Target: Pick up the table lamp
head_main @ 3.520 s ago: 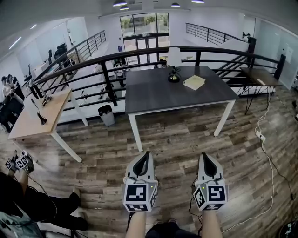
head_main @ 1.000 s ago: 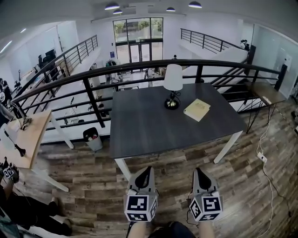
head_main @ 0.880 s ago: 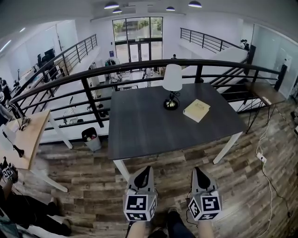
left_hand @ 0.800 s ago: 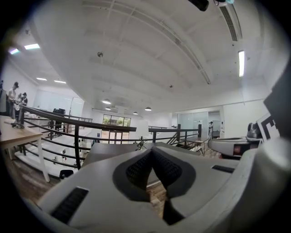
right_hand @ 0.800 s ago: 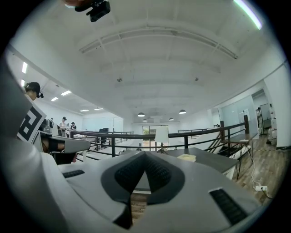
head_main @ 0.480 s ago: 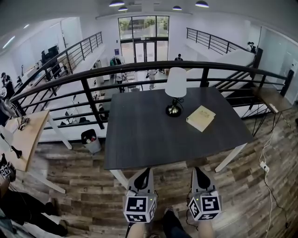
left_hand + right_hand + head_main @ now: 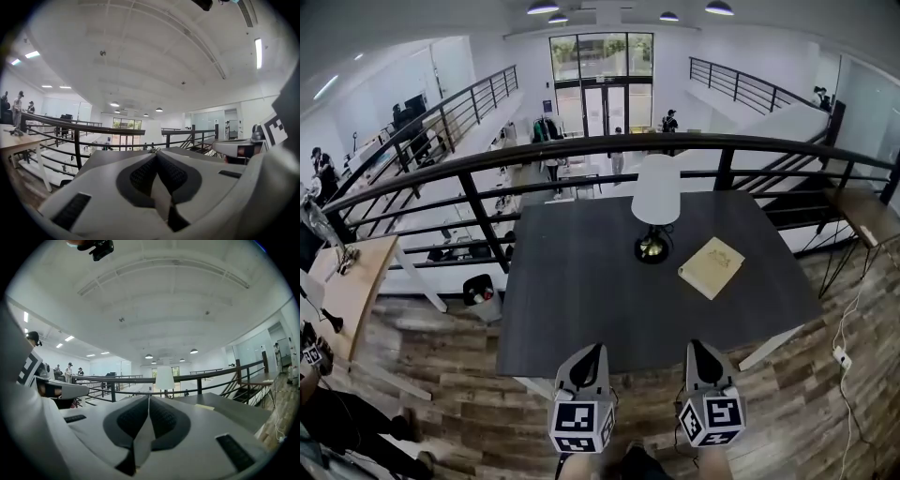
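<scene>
My left gripper (image 7: 597, 348) is closed, empty. My right gripper (image 7: 697, 343) has just been easing open, its jaws all but together, empty. The white-shaded, dark-based table lamp (image 7: 656, 202) stands toward the far side of the dark grey table (image 7: 572, 281).

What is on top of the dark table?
A table lamp with a white shade stands near the far edge, a pale yellow book lying to its right, apart from it. The shade hides the tabletop just behind it.
</scene>
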A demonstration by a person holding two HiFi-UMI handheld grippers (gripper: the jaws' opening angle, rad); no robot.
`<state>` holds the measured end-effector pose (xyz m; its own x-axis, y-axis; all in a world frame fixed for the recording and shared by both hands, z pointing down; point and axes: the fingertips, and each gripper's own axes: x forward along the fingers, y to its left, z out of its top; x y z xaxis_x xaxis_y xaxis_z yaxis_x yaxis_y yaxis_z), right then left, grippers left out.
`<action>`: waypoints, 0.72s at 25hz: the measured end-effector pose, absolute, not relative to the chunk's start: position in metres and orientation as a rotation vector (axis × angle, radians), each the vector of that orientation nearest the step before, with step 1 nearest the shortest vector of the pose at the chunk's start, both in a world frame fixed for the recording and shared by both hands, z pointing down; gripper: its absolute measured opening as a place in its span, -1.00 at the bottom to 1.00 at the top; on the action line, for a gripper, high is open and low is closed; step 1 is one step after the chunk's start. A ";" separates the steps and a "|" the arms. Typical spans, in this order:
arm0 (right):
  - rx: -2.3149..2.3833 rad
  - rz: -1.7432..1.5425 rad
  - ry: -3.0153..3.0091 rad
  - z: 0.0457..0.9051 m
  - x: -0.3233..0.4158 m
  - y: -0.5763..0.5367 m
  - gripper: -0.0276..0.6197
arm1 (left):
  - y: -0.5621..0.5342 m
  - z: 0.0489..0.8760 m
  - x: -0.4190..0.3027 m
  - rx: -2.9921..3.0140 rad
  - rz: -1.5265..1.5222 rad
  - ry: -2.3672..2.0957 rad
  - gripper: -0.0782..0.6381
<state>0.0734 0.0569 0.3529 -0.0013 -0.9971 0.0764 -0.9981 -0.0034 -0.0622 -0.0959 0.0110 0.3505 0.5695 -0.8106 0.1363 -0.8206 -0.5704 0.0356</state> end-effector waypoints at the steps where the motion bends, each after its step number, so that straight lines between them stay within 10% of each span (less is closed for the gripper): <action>1: 2.207 0.159 -2.219 0.354 0.078 0.050 -0.87 | 0.004 0.351 -0.091 2.692 0.159 -1.413 -0.72; 18: 2.121 0.215 -2.298 0.366 0.116 -0.033 -0.84 | -0.062 0.354 -0.041 2.661 0.191 -1.434 -0.72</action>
